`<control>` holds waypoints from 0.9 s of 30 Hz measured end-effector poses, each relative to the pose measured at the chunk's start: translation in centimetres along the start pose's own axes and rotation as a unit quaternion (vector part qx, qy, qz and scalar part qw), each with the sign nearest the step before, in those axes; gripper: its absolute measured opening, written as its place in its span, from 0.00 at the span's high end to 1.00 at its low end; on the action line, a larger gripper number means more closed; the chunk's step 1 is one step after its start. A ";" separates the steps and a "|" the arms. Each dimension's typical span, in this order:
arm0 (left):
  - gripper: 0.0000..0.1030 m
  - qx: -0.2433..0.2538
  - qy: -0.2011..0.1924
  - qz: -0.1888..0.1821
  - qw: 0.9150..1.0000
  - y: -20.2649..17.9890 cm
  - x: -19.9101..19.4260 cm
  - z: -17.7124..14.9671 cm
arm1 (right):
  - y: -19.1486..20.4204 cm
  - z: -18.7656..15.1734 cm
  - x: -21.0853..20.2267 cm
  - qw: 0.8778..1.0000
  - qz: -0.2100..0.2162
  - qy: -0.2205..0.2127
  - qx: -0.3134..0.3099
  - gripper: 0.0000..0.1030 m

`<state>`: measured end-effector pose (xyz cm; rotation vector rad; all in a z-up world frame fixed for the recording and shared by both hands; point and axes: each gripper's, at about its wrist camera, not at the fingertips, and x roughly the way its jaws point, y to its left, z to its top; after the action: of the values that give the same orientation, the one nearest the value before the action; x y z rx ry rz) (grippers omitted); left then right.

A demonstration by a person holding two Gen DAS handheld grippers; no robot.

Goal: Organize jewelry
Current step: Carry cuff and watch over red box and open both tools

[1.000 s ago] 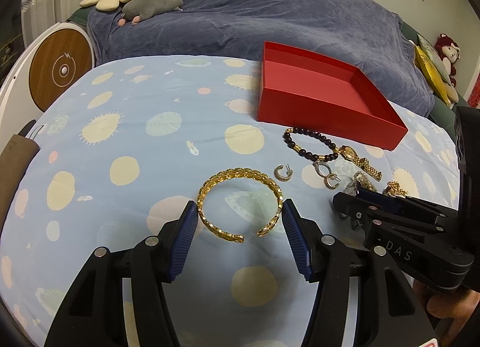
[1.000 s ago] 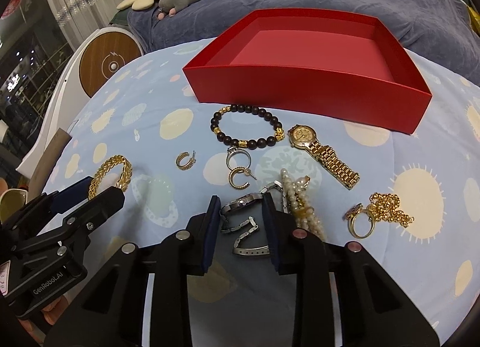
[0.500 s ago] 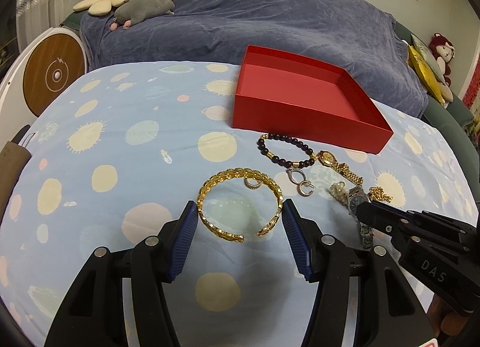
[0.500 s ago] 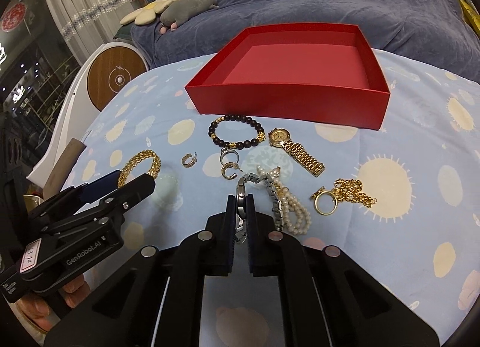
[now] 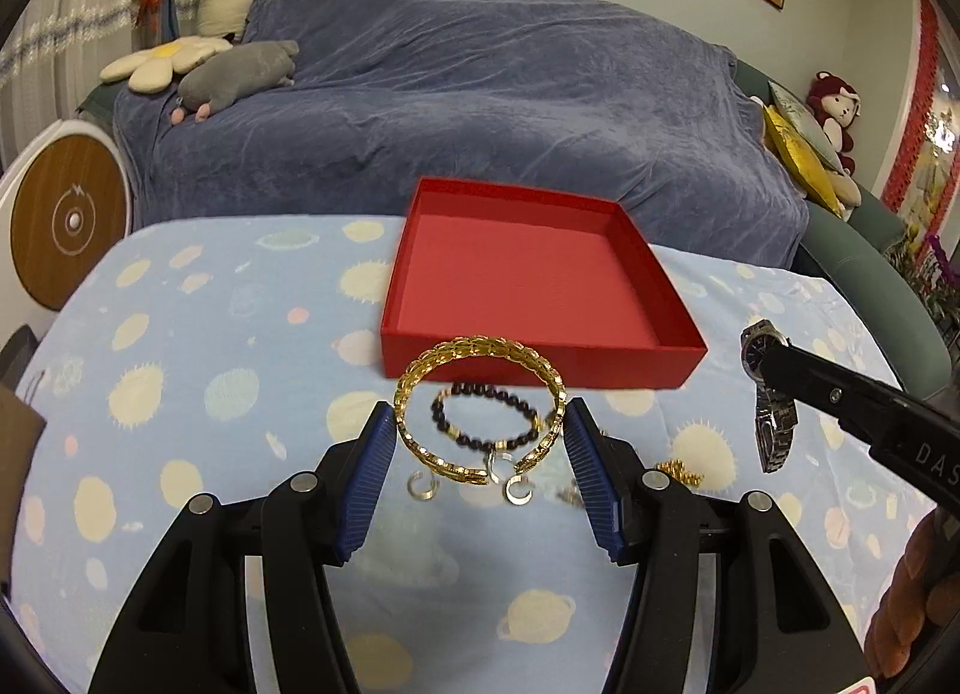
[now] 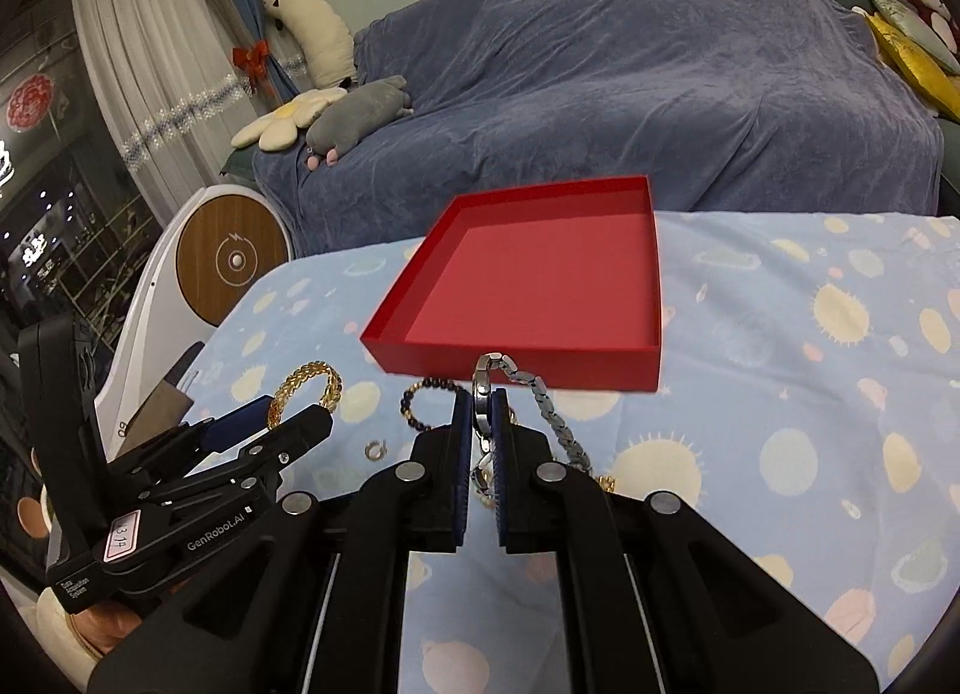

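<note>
My left gripper (image 5: 480, 424) is shut on a gold open bangle (image 5: 480, 355) and holds it in the air before the red box (image 5: 528, 274). My right gripper (image 6: 480, 400) is shut on a silver watch (image 6: 543, 400), lifted above the table; the watch (image 5: 771, 394) hangs from it in the left wrist view. A black bead bracelet (image 5: 483, 415), small hoop earrings (image 5: 420, 484) and a gold chain (image 5: 678, 469) lie on the cloth below. The red box (image 6: 540, 286) is empty.
The table carries a light blue cloth with yellow spots (image 5: 180, 394). A sofa under a blue cover (image 5: 480, 94) stands behind it, with plush toys (image 5: 234, 76). A white round device with a wooden face (image 6: 231, 259) stands at the left.
Both grippers have risen from the cloth and moved toward the red box. The left has lifted the gold bangle. The right has closed on the silver watch and lifted it.
</note>
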<state>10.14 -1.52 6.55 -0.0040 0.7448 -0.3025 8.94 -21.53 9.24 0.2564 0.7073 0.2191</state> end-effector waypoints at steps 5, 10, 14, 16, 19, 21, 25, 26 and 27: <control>0.46 0.030 -0.016 0.001 0.999 -0.3 2.8 5.3 | -1.3 5.5 2.5 1.000 -0.010 -0.016 -0.011 0.95; 0.46 0.028 -0.002 -0.008 1.000 0.1 8.0 9.5 | -4.4 9.3 7.7 1.000 -0.021 -0.008 0.019 0.95; 0.46 0.032 0.022 -0.012 0.999 -0.1 13.1 11.6 | -6.6 11.0 12.4 0.999 -0.028 0.009 0.038 0.94; 0.46 0.036 0.027 -0.005 0.999 -0.4 15.5 12.5 | -7.3 11.6 14.5 0.998 -0.040 0.016 0.035 0.95; 0.46 0.033 0.042 -0.007 0.999 -0.3 18.8 13.5 | -8.1 12.3 17.2 0.998 -0.052 0.023 0.030 0.95; 0.46 0.030 0.054 -0.005 0.998 -0.2 20.8 13.9 | -8.7 12.7 18.7 0.997 -0.059 0.029 0.026 0.94; 0.46 0.021 0.073 0.009 0.997 0.3 23.5 14.0 | -9.3 12.9 21.2 0.996 -0.075 0.048 0.016 0.94; 0.46 0.017 0.079 0.006 0.997 0.5 23.8 14.1 | -9.3 12.9 21.6 0.995 -0.079 0.051 0.012 0.94; 0.45 0.014 0.084 0.004 0.996 0.5 24.0 14.3 | -9.5 13.0 21.6 0.995 -0.082 0.050 0.009 0.93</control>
<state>36.48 -9.03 1.01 0.0524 0.9064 -0.3076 34.63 -26.42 2.65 0.2044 0.8260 0.0694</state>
